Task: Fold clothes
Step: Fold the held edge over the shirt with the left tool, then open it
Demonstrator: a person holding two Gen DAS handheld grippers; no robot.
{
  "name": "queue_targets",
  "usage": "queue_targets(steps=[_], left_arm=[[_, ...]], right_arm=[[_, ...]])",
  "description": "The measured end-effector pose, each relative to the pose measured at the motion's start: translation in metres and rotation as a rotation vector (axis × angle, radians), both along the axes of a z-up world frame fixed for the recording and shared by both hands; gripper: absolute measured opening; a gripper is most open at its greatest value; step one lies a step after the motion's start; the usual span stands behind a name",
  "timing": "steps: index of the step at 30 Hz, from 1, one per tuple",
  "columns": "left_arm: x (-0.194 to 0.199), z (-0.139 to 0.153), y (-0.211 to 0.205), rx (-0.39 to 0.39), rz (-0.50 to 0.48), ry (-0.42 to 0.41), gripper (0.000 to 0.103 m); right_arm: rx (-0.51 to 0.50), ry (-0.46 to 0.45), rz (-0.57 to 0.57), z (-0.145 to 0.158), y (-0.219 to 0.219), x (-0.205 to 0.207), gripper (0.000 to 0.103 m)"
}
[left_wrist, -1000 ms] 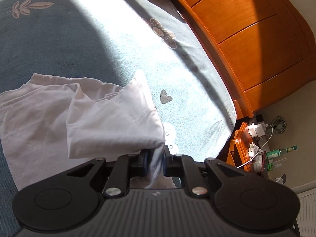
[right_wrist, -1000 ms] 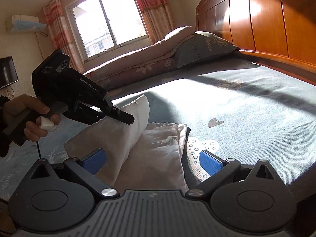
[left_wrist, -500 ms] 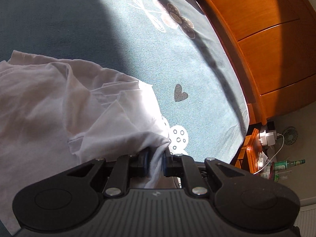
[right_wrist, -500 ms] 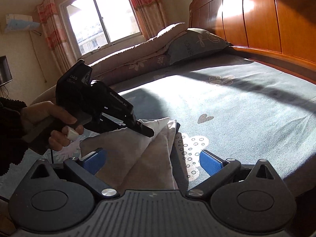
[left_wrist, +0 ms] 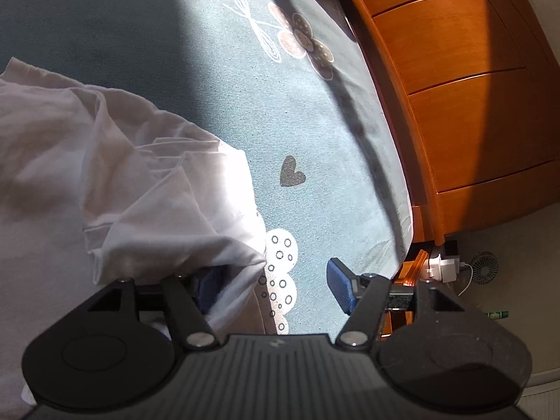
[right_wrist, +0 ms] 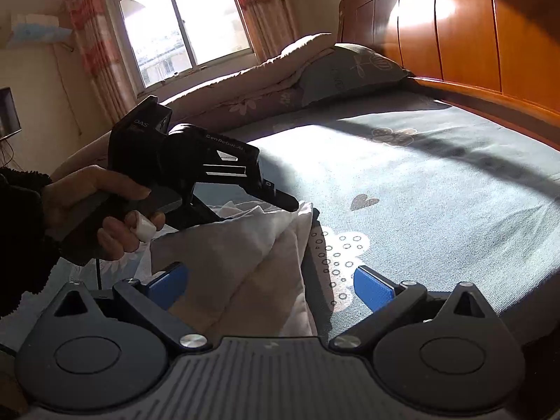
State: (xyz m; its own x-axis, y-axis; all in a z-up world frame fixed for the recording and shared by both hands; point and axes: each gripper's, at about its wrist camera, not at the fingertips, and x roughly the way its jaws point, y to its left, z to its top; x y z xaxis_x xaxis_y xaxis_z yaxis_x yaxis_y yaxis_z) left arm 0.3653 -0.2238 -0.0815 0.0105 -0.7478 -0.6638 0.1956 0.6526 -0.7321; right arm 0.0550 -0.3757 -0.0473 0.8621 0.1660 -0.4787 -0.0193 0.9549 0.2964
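Two grippers are at work over the bed (left_wrist: 336,147). Our left gripper (left_wrist: 276,285) has its fingers opening: the blue pads stand apart, and a corner of the white garment (left_wrist: 147,189) drapes against the left pad while the right pad is bare over the sheet. We see the garment lying folded in layers on the blue-grey patterned sheet, near the edge of the bed, with the wooden headboard (left_wrist: 465,112) well apart to the right. In the right wrist view our right gripper (right_wrist: 269,281) has its fingers spread wide; the garment (right_wrist: 245,255) lies between them, pressed by neither pad. A hand (right_wrist: 101,210) holds the left gripper (right_wrist: 280,199) low at the cloth's far edge.
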Motion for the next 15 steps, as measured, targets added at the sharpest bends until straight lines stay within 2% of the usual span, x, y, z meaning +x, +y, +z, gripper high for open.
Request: queue_targets(steps=[2, 3, 6, 8, 12, 15], left_arm=[[0.000, 0.004, 0.006, -0.065, 0.026, 0.056, 0.079], [-0.001, 0.007, 0.010, -0.083, 0.029, 0.067, 0.081], [-0.004, 0.011, 0.021, -0.071, -0.002, 0.055, 0.082], [-0.005, 0.013, 0.034, -0.055, 0.011, 0.040, 0.082], [-0.005, 0.016, 0.070, -0.092, 0.084, 0.043, 0.082], [-0.013, 0.022, 0.087, -0.108, 0.086, 0.011, 0.083]], right_arm=[[-0.001, 0.005, -0.021, 0.000, -0.004, -0.003, 0.103], [0.002, 0.010, -0.034, -0.001, -0.007, -0.004, 0.103], [0.014, 0.020, -0.058, -0.002, -0.011, -0.006, 0.103], [0.018, 0.023, -0.067, -0.002, -0.013, -0.006, 0.103], [0.002, 0.030, -0.053, -0.003, -0.008, -0.004, 0.103], [0.001, 0.037, -0.030, -0.005, -0.002, -0.002, 0.103]])
